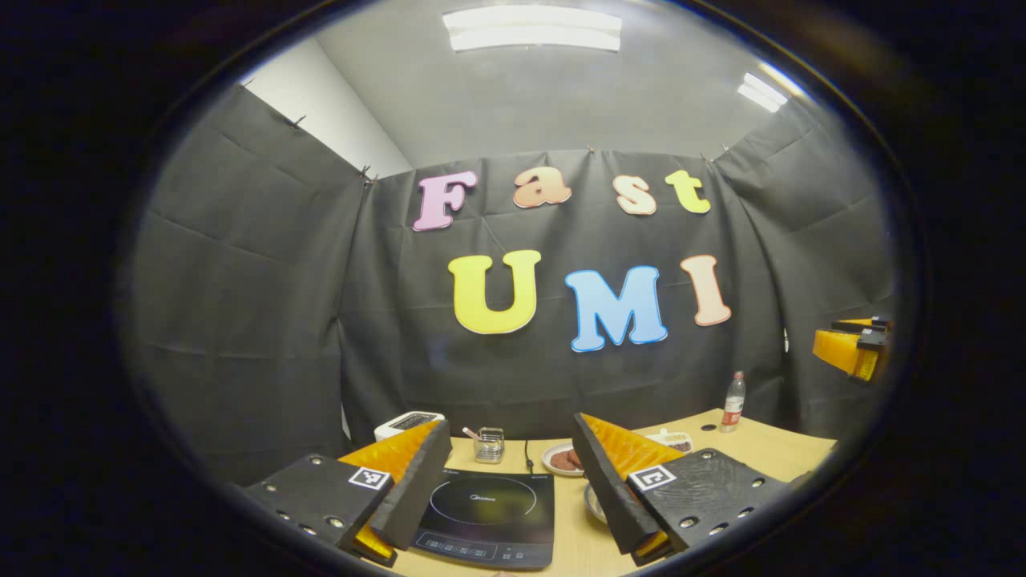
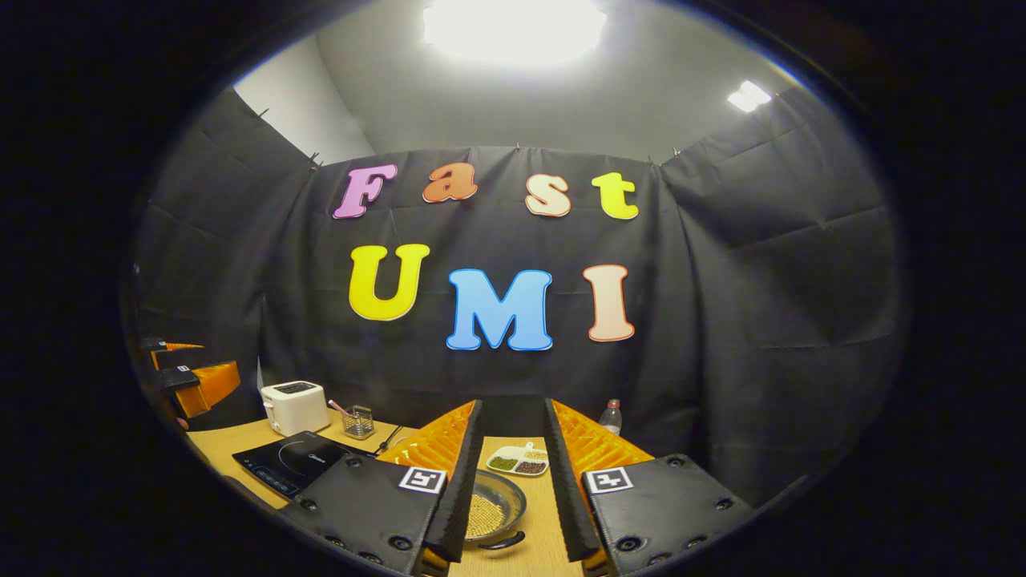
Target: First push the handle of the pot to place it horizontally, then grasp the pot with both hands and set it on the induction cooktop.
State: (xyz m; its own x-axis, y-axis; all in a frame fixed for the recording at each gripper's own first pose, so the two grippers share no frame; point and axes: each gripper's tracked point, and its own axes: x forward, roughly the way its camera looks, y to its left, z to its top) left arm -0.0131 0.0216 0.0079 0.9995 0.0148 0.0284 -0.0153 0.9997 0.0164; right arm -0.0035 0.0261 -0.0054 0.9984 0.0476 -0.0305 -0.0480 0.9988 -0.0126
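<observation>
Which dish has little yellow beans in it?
The pot, a round metal pan between the right hand-held gripper's fingers. The divided white tray behind holds green and dark ones.

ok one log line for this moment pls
left hand-held gripper: open above induction cooktop | right hand-held gripper: open above pot | pot on table, off cooktop

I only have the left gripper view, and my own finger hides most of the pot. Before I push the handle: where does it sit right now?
Observer: In the right gripper view the pot lies low between the fingers of the open right gripper. Its dark handle curves along the near rim, toward that camera.
Operator: Is there anything inside that might spill?
Observer: Yes, small yellowish grains cover the bottom of the pot.
</observation>
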